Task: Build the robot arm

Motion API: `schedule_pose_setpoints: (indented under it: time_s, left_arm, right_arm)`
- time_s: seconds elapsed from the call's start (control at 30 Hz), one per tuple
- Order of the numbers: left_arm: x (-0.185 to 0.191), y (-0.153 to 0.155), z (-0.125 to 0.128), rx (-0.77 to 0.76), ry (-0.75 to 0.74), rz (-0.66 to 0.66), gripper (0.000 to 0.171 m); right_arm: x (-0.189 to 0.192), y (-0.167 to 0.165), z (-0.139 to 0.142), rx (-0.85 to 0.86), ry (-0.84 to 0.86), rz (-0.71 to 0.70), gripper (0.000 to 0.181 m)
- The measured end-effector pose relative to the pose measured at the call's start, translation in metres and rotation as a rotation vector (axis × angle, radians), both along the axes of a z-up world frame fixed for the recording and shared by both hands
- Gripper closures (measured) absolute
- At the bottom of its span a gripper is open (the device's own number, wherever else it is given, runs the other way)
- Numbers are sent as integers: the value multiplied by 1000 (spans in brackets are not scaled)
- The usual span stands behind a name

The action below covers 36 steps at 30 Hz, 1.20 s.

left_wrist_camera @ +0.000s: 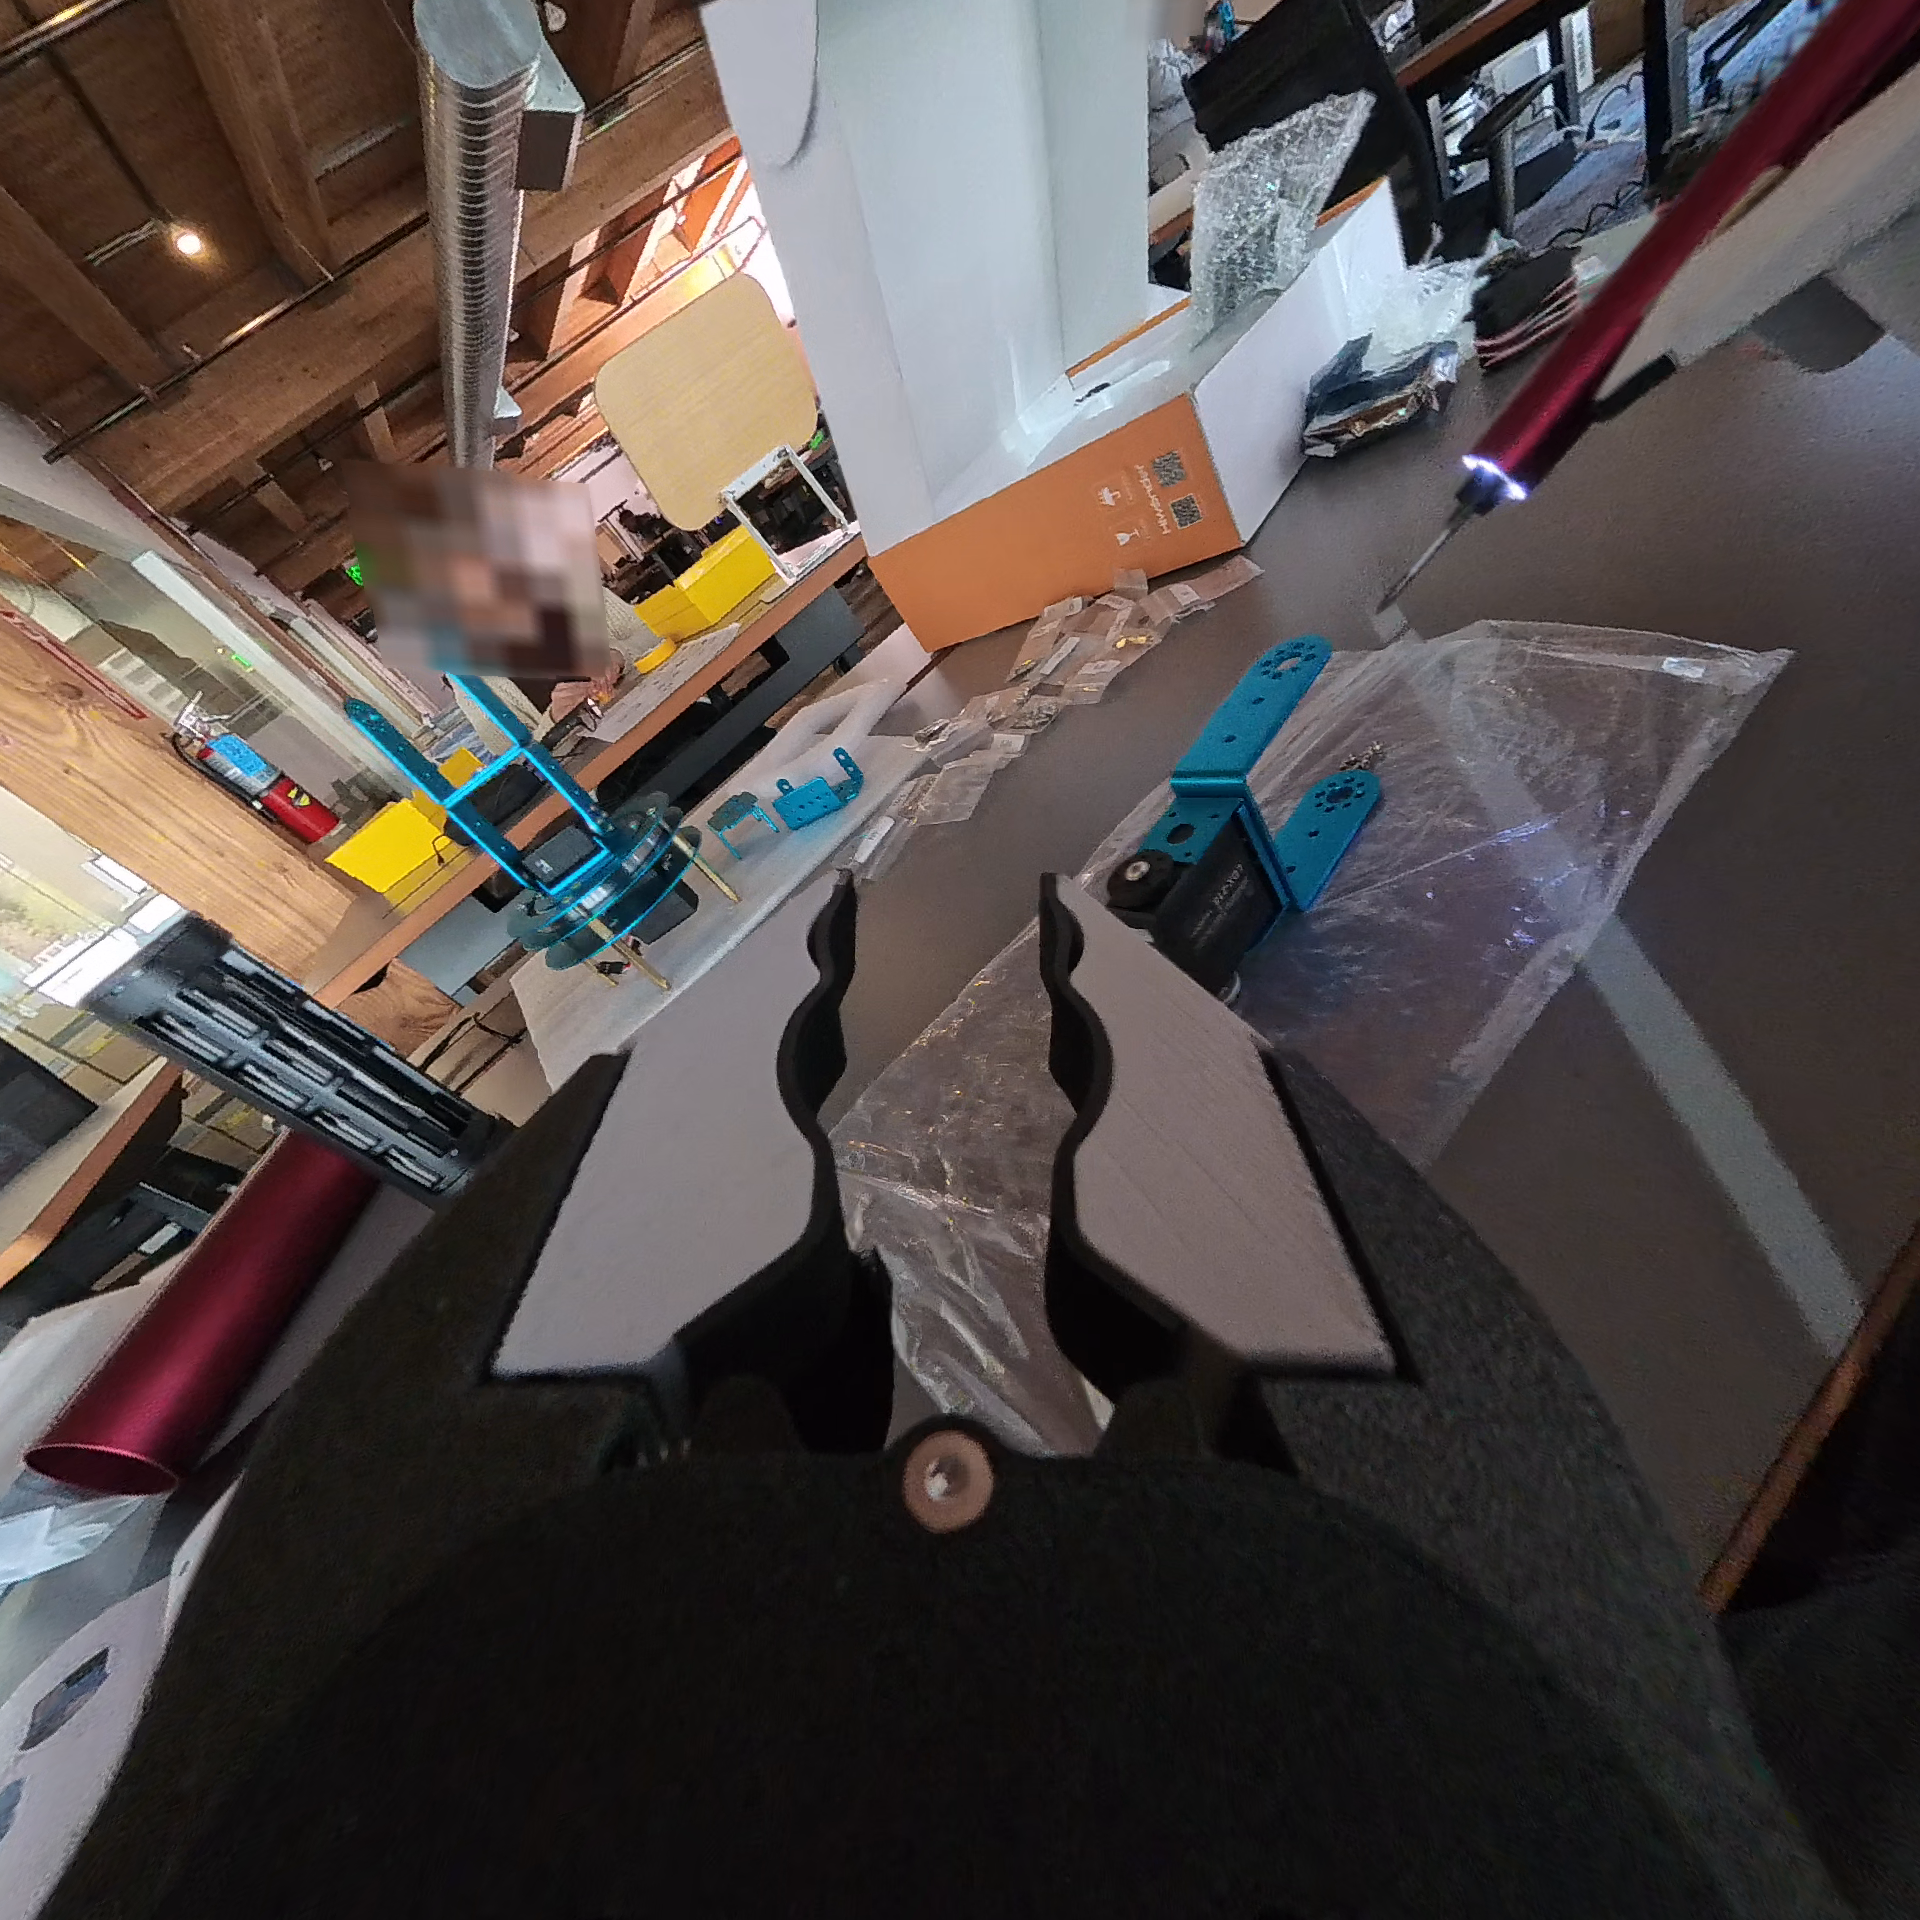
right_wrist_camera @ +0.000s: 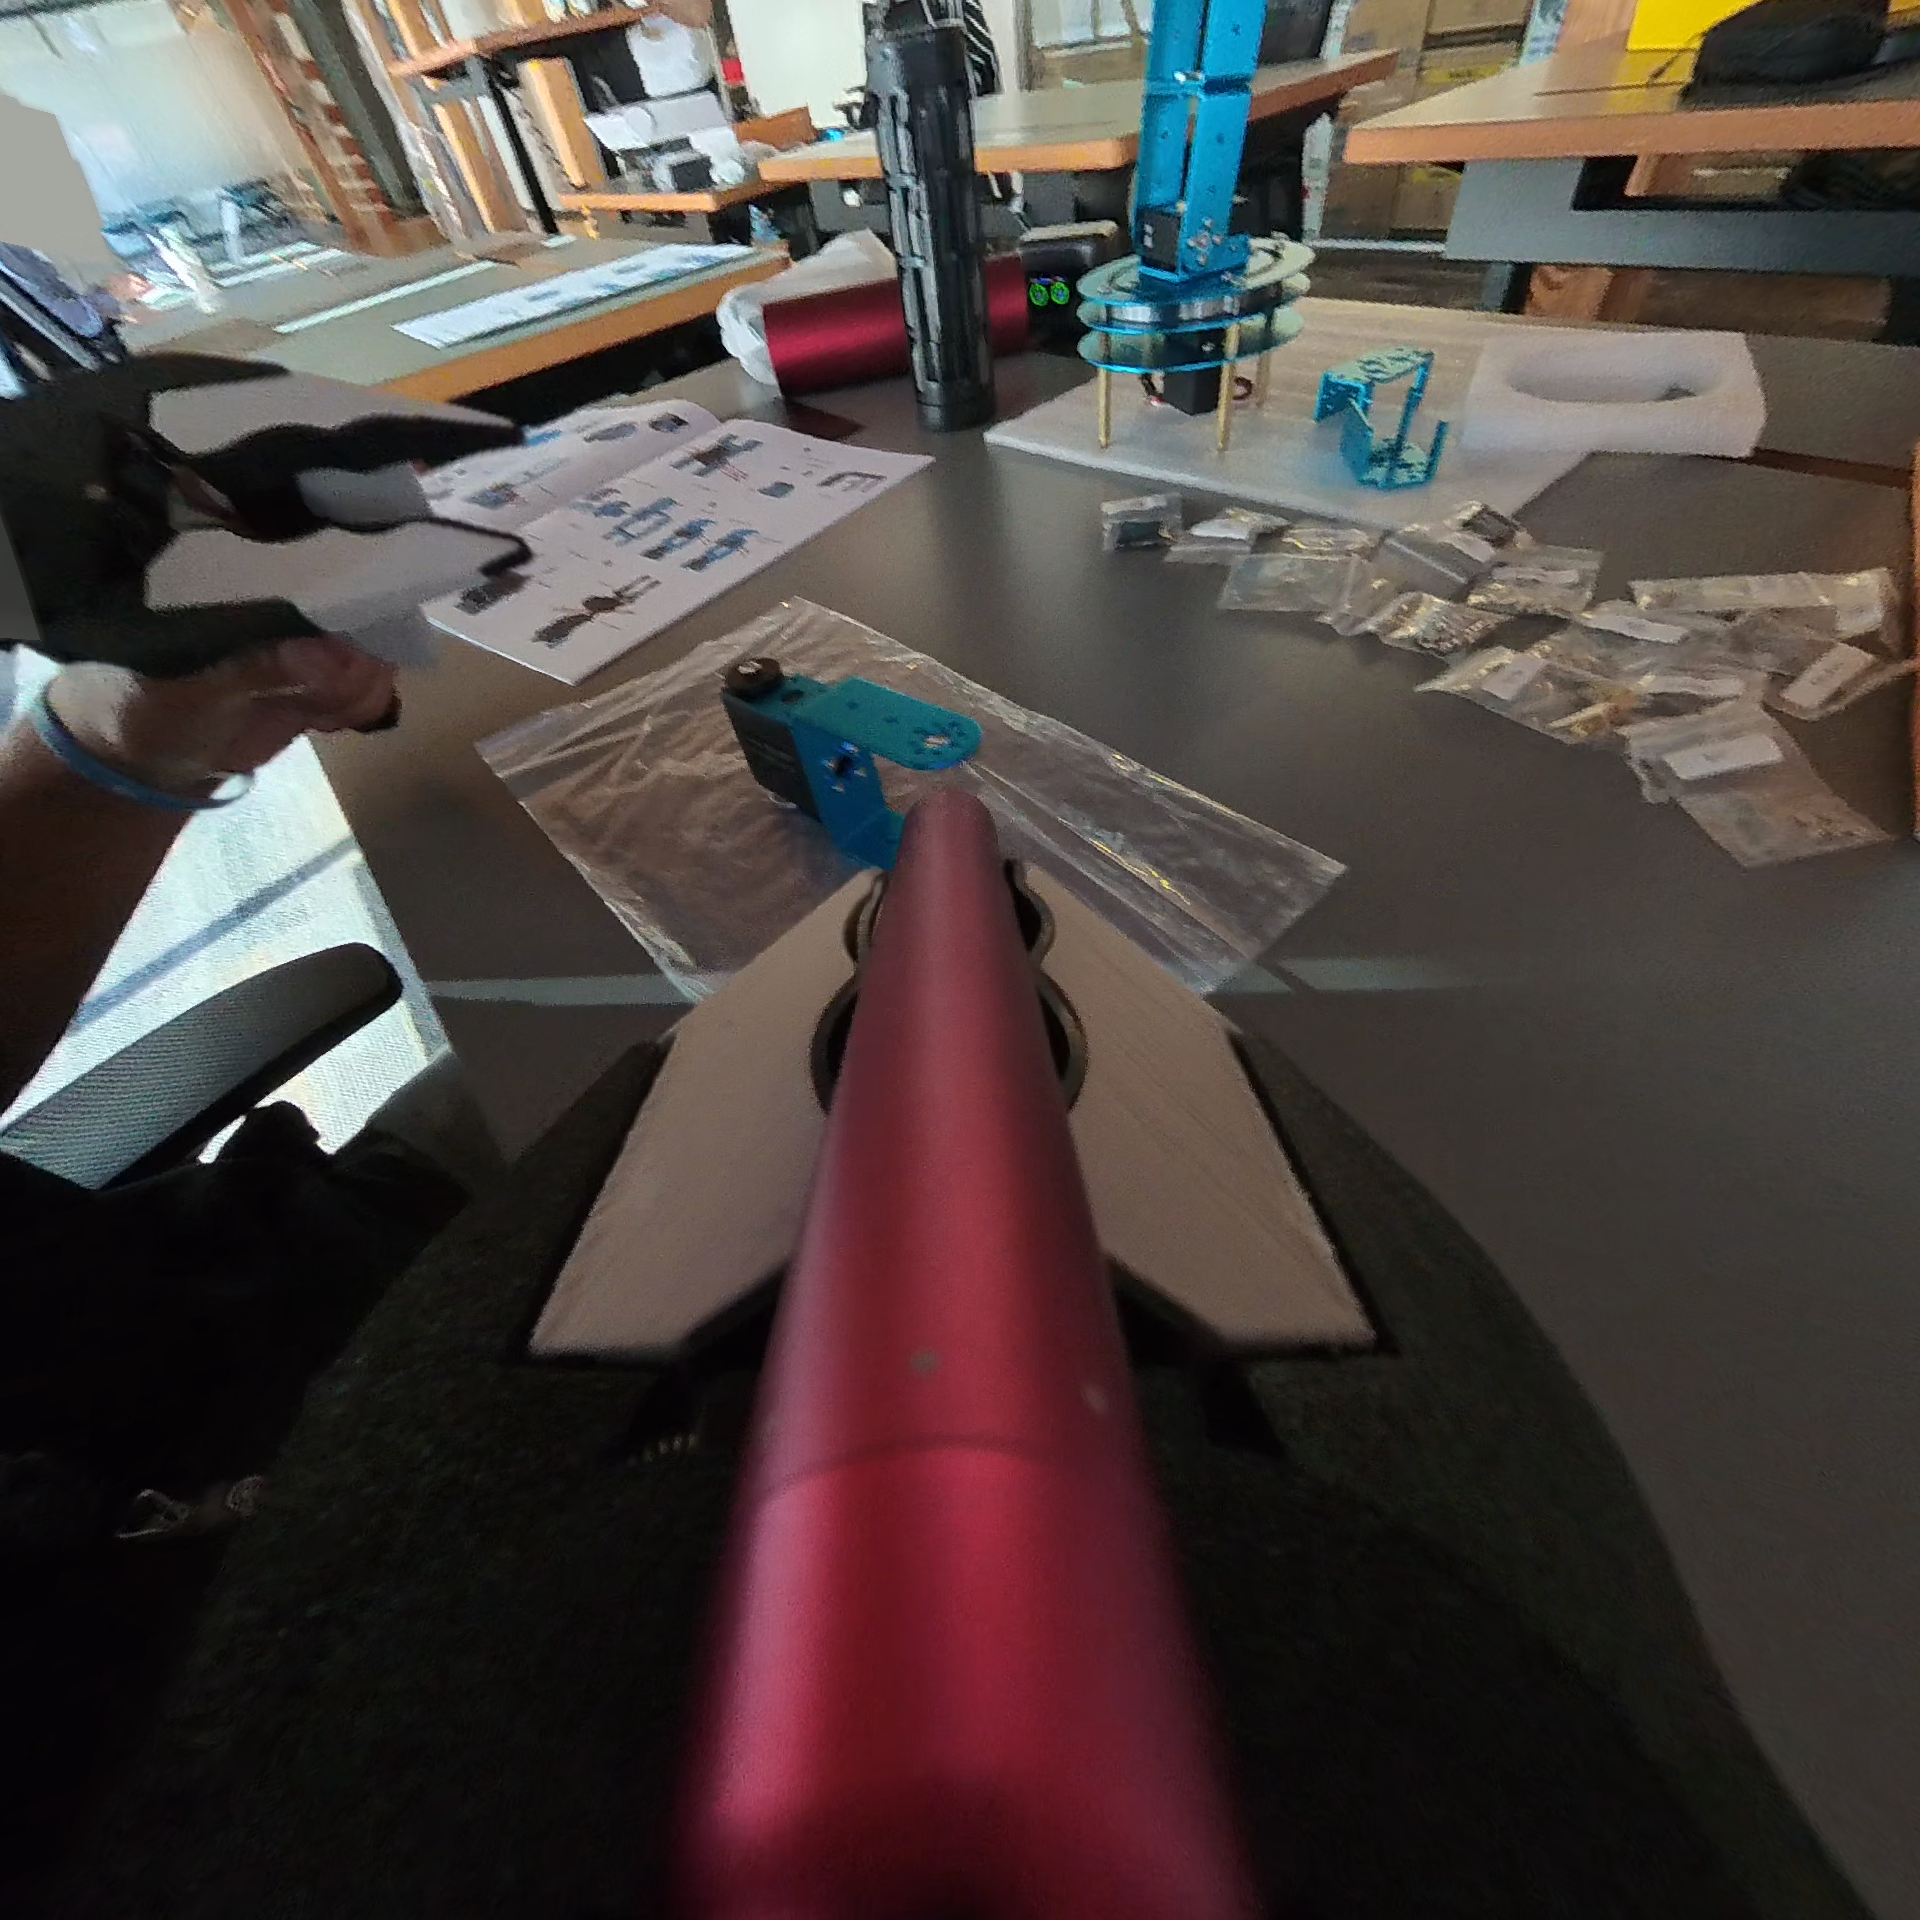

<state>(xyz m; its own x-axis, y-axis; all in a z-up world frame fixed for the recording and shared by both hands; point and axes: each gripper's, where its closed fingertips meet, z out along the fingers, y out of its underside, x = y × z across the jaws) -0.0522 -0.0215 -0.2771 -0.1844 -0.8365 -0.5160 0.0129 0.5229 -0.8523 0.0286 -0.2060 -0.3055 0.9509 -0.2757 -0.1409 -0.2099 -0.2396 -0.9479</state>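
My left gripper (left_wrist_camera: 948, 891) is open and empty, held above the near edge of a clear plastic bag (left_wrist_camera: 1455, 831) on the grey table. A black servo in a blue metal bracket (left_wrist_camera: 1247, 831) lies on that bag, just ahead and to the right of the fingertips. My right gripper (right_wrist_camera: 948, 883) is shut on a red electric screwdriver (right_wrist_camera: 935, 1247). The screwdriver points at the servo and bracket (right_wrist_camera: 831, 743), a short way above them. Its lit tip also shows in the left wrist view (left_wrist_camera: 1496, 478). The left gripper (right_wrist_camera: 499, 483) shows open at the far left of the right wrist view.
A partly built blue robot arm on round plates (right_wrist_camera: 1195, 291) stands at the back, with a loose blue bracket (right_wrist_camera: 1382, 416) beside it. Several small parts bags (right_wrist_camera: 1507, 623) lie to the right. An open instruction booklet (right_wrist_camera: 665, 520), a black upright case (right_wrist_camera: 940, 208), a red tube (right_wrist_camera: 862, 322) and an orange-and-white box (left_wrist_camera: 1091, 499) are around. The gap from one gripper's tips to the other's is roughly 20 cm. Both grippers' tips are roughly 40 cm from the loose blue bracket (right_wrist_camera: 1382, 416).
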Motion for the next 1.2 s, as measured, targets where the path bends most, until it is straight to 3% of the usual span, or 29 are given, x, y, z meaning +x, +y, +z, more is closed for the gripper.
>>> schedule_pose_setpoints:
  time_s: [0.23,0.57,1.03,1.2]
  left_arm:
    - [9,9,-3,-41,42,5,137]
    - [23,18,-19,-145,138,21,137]
    - [29,21,-27,-118,162,30,137]
    - [29,8,-27,-132,175,-8,137]
  right_arm:
    - [13,-13,-19,-109,39,-57,159]
    - [14,6,-40,-253,-2,-52,159]
    - [14,7,-37,-256,11,-46,158]
    - [15,1,-29,-199,53,-47,159]
